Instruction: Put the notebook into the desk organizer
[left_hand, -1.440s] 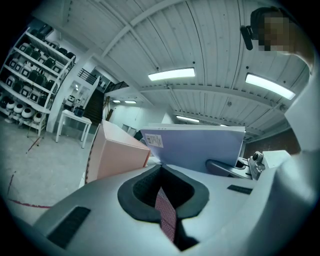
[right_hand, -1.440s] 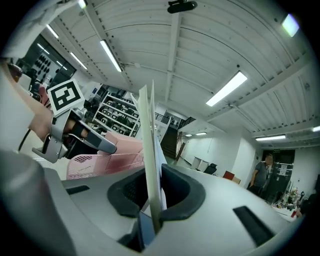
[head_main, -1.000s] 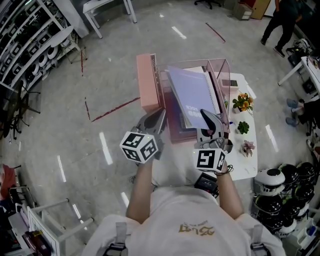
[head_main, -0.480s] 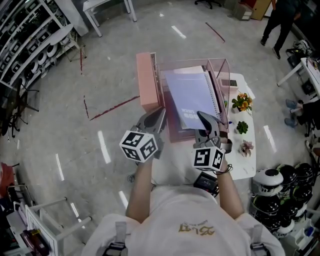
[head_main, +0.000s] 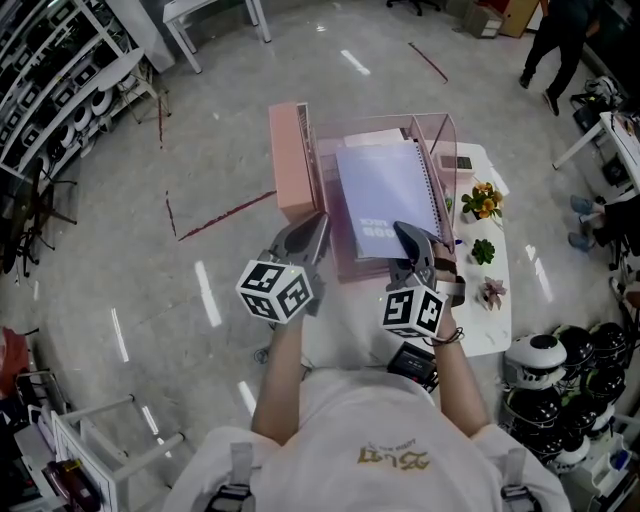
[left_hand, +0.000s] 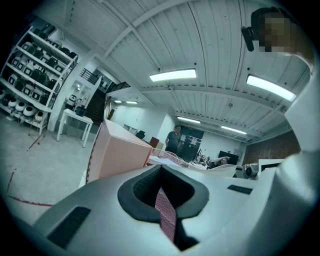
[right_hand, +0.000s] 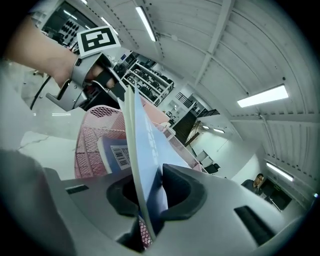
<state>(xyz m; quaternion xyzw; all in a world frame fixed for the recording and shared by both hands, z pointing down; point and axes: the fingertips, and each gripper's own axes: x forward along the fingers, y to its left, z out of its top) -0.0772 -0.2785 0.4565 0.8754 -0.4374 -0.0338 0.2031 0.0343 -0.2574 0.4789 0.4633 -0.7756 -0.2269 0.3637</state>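
Observation:
The lavender spiral notebook (head_main: 385, 190) leans into the pink mesh desk organizer (head_main: 290, 160) on the white table. My right gripper (head_main: 405, 232) is shut on its near edge. In the right gripper view the notebook (right_hand: 145, 150) stands edge-on between the pads of the right gripper (right_hand: 147, 200), whose jaws have just eased open slightly with the cover still pinched. A book with a barcode (right_hand: 112, 155) lies inside the organizer (right_hand: 92, 135). My left gripper (head_main: 318, 222) is shut on the organizer's near mesh wall. A strip of pink mesh shows between the left gripper's (left_hand: 162, 200) pads.
Small potted plants (head_main: 485, 203) line the right part of the white table (head_main: 495, 330). Helmets (head_main: 560, 370) are piled on the floor at the lower right. Shelving (head_main: 60, 90) runs along the left. A person (head_main: 560, 40) walks at the far upper right.
My right gripper has sunk a little and rolled. The notebook has gone lower into the organizer and squared up from its tilt. The left gripper has kept still.

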